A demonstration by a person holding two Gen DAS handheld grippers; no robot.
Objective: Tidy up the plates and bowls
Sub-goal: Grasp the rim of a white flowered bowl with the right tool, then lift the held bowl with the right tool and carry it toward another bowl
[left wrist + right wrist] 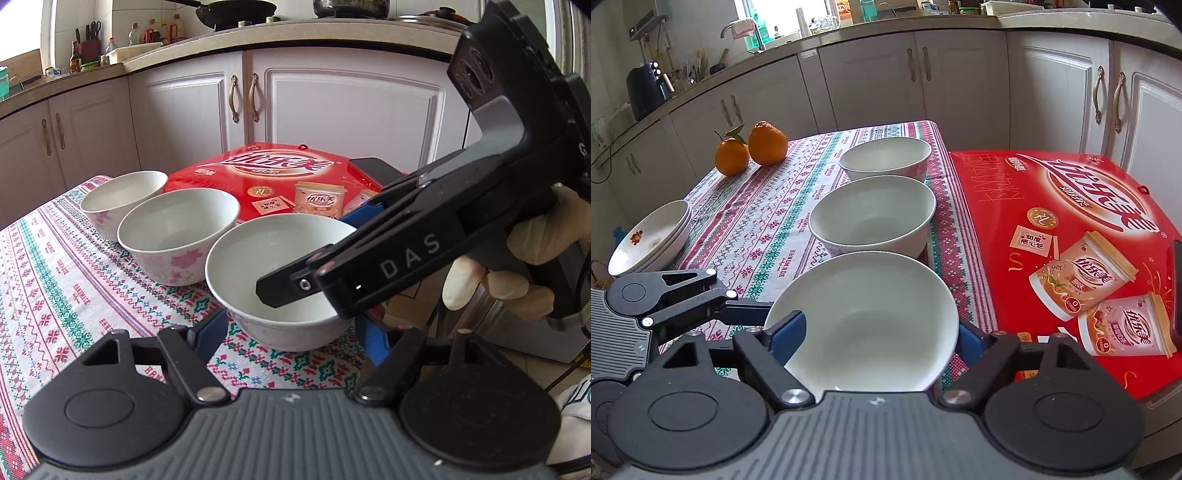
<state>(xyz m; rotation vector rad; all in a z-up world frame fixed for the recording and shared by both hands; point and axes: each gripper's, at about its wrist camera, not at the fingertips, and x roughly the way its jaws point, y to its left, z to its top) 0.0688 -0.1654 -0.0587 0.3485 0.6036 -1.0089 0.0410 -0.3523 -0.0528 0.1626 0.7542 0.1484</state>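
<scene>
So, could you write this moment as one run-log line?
nearest bowl: between jaws of left gripper and right gripper | grip: contact unclear | middle bowl, far bowl: free | stacked plates: at table edge

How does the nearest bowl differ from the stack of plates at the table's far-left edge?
The nearest bowl is deep and plain white inside; the stack of plates is shallow, with a red-orange motif on the top plate. The bowl stands single between both grippers' blue fingers; the plates are nested, with no gripper around them. Both are white and rest upright on the patterned tablecloth.
</scene>
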